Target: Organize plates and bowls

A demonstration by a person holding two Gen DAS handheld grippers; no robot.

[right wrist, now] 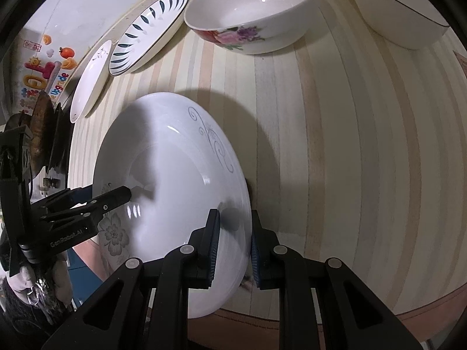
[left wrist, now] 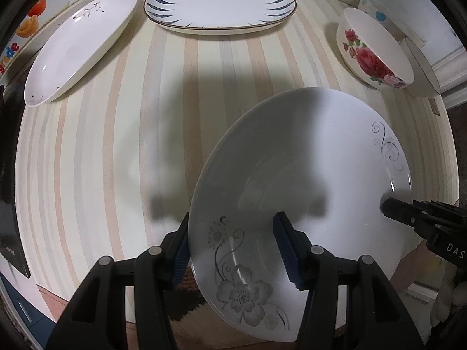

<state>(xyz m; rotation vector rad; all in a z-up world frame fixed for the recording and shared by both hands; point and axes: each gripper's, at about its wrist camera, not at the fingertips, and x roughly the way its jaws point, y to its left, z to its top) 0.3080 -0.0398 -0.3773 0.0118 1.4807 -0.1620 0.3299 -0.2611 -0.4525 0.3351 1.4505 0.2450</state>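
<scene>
both claws grip one white plate with grey flowers, which sits tilted over the near edge of the striped table. the left claw pinches the rim by the flower print, and the right claw pinches the opposite rim, likely sharing the weight so the wide plate does not tip. the leaf-pattern plate and a plain white plate wait at the far edge, likely the stacking spot. the rose bowl stands far right.

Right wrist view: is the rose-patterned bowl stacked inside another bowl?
No. The rose bowl stands alone on the striped table, beside the plain white bowl.
</scene>
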